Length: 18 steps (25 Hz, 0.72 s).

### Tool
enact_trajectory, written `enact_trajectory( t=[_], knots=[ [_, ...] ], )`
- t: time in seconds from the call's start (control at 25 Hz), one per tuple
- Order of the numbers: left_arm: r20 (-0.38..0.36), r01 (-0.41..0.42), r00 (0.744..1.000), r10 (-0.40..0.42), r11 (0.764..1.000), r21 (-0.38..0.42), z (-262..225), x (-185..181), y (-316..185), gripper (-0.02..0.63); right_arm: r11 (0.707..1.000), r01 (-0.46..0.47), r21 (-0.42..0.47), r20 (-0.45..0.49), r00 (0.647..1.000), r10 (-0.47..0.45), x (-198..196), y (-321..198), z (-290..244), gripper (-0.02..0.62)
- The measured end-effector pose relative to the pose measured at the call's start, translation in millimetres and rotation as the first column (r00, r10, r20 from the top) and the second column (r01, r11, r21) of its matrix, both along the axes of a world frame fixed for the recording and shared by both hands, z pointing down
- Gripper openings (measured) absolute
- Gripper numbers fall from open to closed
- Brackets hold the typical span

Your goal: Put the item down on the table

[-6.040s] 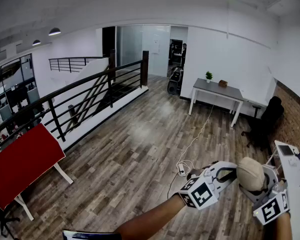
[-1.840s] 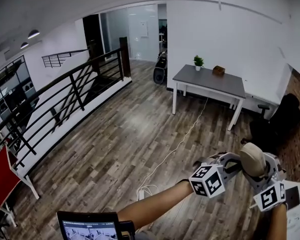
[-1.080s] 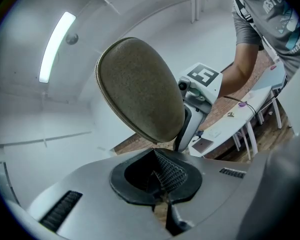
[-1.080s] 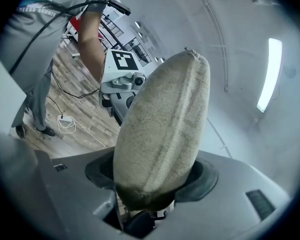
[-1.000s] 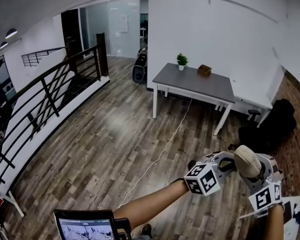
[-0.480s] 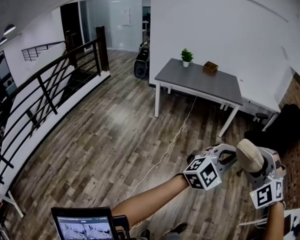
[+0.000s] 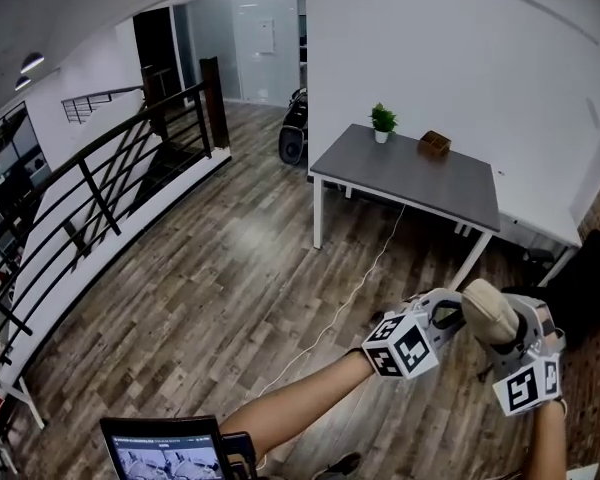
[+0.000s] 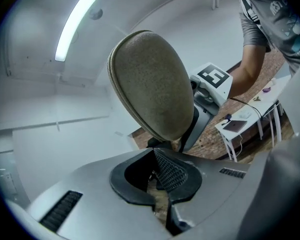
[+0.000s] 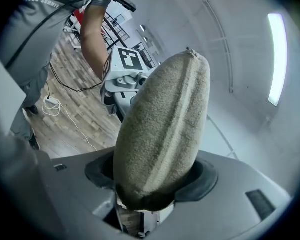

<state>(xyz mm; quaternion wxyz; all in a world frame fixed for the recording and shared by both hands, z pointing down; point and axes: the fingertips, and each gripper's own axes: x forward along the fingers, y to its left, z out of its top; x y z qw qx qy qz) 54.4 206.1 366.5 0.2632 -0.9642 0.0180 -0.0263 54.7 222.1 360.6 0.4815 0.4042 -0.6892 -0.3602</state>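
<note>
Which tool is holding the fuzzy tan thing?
The right tool: the tan pouch sits clamped in its jaws. The left tool has its jaws shut on nothing.

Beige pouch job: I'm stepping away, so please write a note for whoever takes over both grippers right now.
Right gripper: shut on the beige pouch, which stands up out of the jaws.
Left gripper: shut, holding nothing, close beside the right one.
Grey table: ahead across the wood floor, with a small plant and a brown box near its far edge.
Done: the pouch is gripped and off the ground.
Left: walk up to the table, lower the pouch onto its top, open the right jaws.
</note>
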Motion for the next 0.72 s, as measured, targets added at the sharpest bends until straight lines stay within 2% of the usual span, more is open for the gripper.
enact_trajectory(
  t=[0.16, 0.36, 0.56, 0.72],
  knots=[
    [-0.007, 0.021, 1.000, -0.021, 1.000, -0.004, -3, 58, -41, -0.003, 1.000, 0.020, -0.004, 0.006, 1.000, -0.020, 61, -39, 3, 0.265],
    [0.007, 0.023, 1.000, -0.023, 1.000, -0.003, -2, 114, -79, -0.003, 1.000, 0.023, -0.003, 0.026, 0.999, -0.023, 115, -77, 2, 0.265],
    [0.015, 0.000, 1.000, -0.001, 1.000, 0.008, 1, 149, -109, -0.003, 1.000, 0.006, -0.015, 0.029, 1.000, -0.006, 153, -112, 10, 0.265],
    [0.027, -0.028, 0.999, 0.027, 0.999, 0.021, 12, 170, -154, -0.003, 1.000, -0.017, -0.020, 0.026, 1.000, 0.017, 173, -161, 19, 0.265]
  ],
)
